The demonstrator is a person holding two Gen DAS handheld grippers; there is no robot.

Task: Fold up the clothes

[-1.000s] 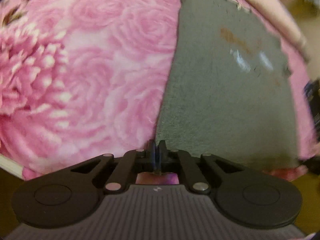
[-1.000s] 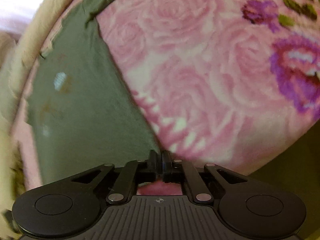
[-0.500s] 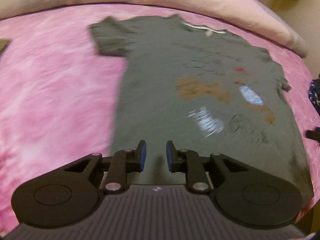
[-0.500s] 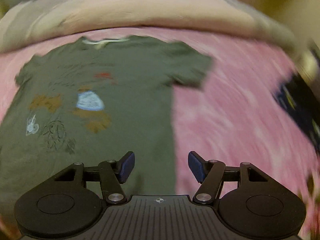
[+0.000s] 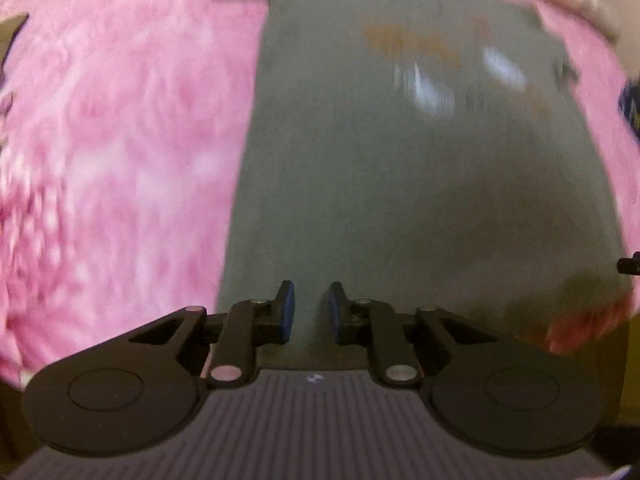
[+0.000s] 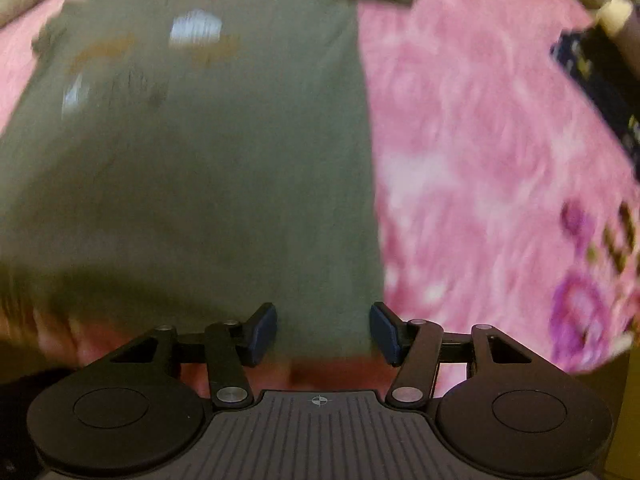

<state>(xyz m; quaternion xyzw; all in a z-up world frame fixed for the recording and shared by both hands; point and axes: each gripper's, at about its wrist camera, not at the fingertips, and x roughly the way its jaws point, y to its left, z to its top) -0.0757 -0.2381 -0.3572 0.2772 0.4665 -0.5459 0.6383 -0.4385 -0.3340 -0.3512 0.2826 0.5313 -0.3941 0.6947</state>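
Since the earlier frame we had dropped both tongs toward the T-shirt's (image 5: 400, 184) hem. Left tongs (image 5: 311, 308) and right tongs (image 6: 323, 330) stood open, empty, low in frame over the pink bedspread (image 6: 480, 168).

The left gripper (image 5: 310, 306) is showing a matte black frame: two flat wings, each bearing a shallow round disc recess, and slim linkage bars carrying silver rivets at the pivots. Triangular cut-outs are sitting in the outer arms. Its fingers (image 5: 286, 307) are wearing blue pads on the inner faces. Below, a grey ribbed housing is filling the bottom edge, carrying a small round white-and-dark mark at its top centre.

The right gripper (image 6: 323, 334) is showing the same build: black wings with disc recesses, silver rivets, triangular cut-outs, dark blue pads (image 6: 262, 334), and a ribbed grey body carrying a small crosshair mark.
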